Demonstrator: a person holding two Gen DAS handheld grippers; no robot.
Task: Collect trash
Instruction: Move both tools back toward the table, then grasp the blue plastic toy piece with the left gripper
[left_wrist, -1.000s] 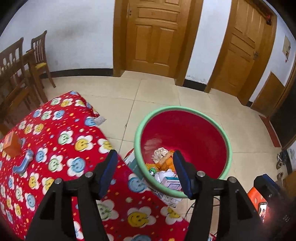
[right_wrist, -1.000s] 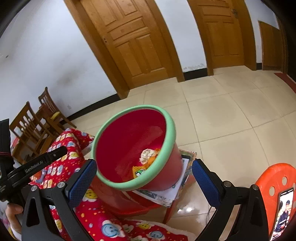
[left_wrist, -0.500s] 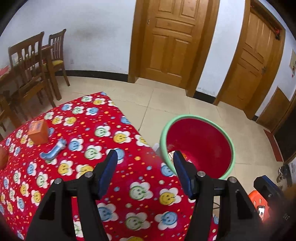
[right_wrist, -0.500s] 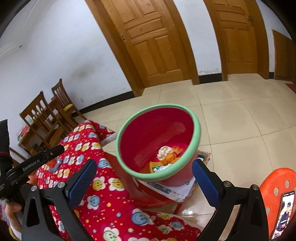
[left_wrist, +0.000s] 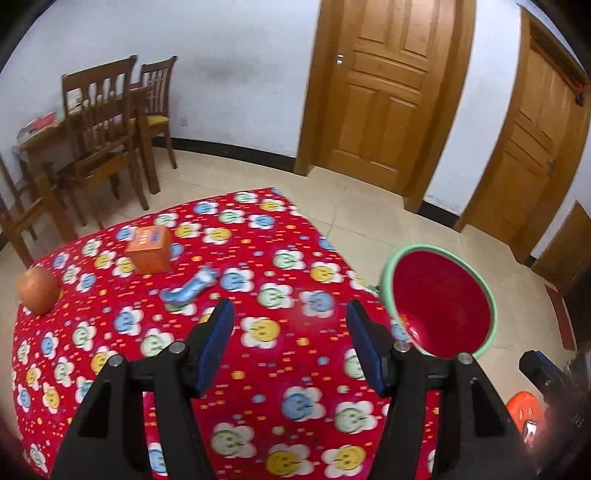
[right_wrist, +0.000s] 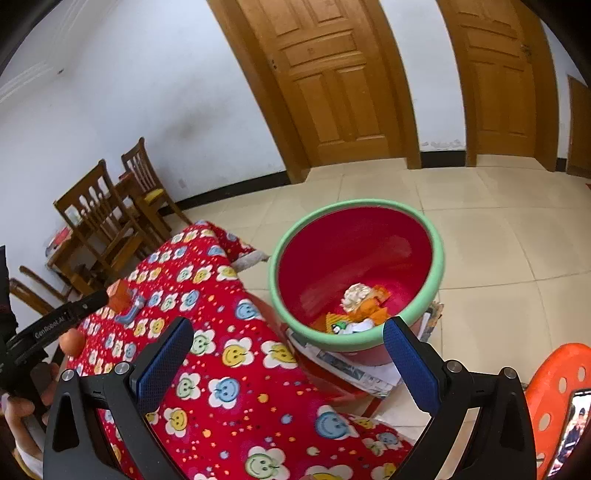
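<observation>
A red bin with a green rim (left_wrist: 441, 306) stands beside the table's right edge; in the right wrist view the bin (right_wrist: 356, 273) holds several scraps of trash (right_wrist: 360, 306). On the red flowered tablecloth (left_wrist: 258, 369) lie a blue wrapper (left_wrist: 190, 288), an orange box (left_wrist: 149, 249) and an apple (left_wrist: 38, 290). My left gripper (left_wrist: 290, 338) is open and empty above the cloth, short of the wrapper. My right gripper (right_wrist: 288, 354) is open and empty in front of the bin. The wrapper (right_wrist: 129, 308) and the box (right_wrist: 118, 297) also show in the right wrist view.
Wooden chairs (left_wrist: 103, 147) and a wooden table stand at the back left by the wall. Two wooden doors (left_wrist: 388, 92) are behind. An orange stool (right_wrist: 554, 398) with a phone on it is at the right. The bin stands on papers (right_wrist: 354, 369).
My left gripper has swung left, away from the bin and over the tablecloth, bringing the wrapper, box and apple into view. My right gripper has drawn back and up a little.
</observation>
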